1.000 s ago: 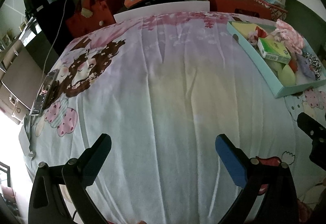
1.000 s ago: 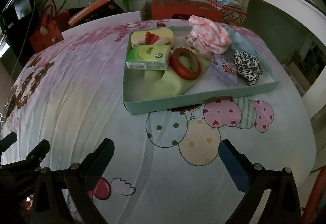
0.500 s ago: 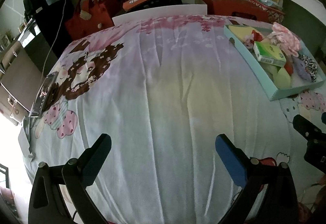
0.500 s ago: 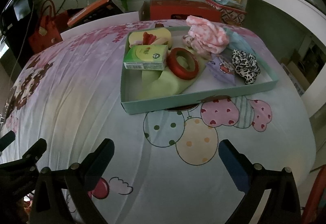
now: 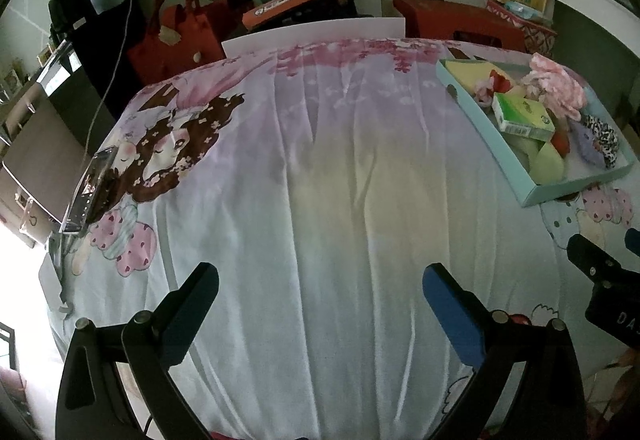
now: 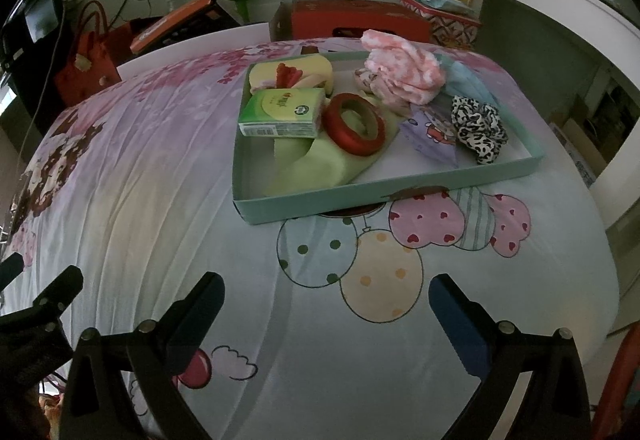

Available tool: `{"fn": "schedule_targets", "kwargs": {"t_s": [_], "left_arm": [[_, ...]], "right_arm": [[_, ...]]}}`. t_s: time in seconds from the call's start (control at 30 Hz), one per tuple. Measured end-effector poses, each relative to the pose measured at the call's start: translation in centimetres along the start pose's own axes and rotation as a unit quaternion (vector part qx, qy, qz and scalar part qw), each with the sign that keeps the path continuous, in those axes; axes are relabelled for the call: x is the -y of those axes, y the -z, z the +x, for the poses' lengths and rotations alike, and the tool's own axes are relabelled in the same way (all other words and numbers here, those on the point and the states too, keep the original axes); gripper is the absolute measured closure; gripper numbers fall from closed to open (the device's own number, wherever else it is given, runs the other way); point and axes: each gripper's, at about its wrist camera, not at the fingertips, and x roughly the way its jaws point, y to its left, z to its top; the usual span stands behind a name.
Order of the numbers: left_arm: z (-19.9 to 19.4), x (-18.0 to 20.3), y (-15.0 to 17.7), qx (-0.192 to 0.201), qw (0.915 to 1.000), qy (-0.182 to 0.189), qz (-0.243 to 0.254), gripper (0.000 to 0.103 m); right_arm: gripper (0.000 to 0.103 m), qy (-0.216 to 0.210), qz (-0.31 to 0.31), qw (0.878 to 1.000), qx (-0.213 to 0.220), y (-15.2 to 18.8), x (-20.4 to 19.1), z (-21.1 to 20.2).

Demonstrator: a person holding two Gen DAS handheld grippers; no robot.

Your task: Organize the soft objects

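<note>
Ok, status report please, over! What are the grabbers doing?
Left gripper open, empty. Right gripper open, empty, above the bedsheet. Soft things in the tray, untouched. Path clear.

tray 1 | green box 1 | red ring 1 | leopard scrunchie 1
</note>
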Motion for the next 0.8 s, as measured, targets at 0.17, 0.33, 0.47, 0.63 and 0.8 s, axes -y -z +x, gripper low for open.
{"fn": "schedule_targets", "kwargs": {"t_s": [0.17,0.33,0.47,0.63,0.8], "left_arm": [[-0.3,0.0,-0.1,0.002,1.0000,0.002,-0.001,0.001],[-0.7,0.0,-0.2,0.005,1.0000,0.001,-0.001,0.001],[-0.8,0.0,-0.2,0.004,1.0000,-0.003,-0.001,0.001],[-0.9,0.0,-0.2,0.004,1.0000,-0.005,-0.002,0.001],[-1.0,-0.2,-0.1,0.005,1.0000,-0.005,-0.003,0.001]], "right_arm": [[0.000,0.000,0.001,1.000,-0.001,0.0,0.3,-0.1],[0.000,0.001,0.003,1.000,-0.001,0.0,0.4,-0.3],[0.000,0.001,0.003,1.000,-0.001,0.1,0.5,-0.3],[0.000,0.000,0.003,1.000,-0.001,0.1,0.6,-0.4],[0.000,0.000,0.008,1.000,0.000,0.1,1.0,-0.6]]}}
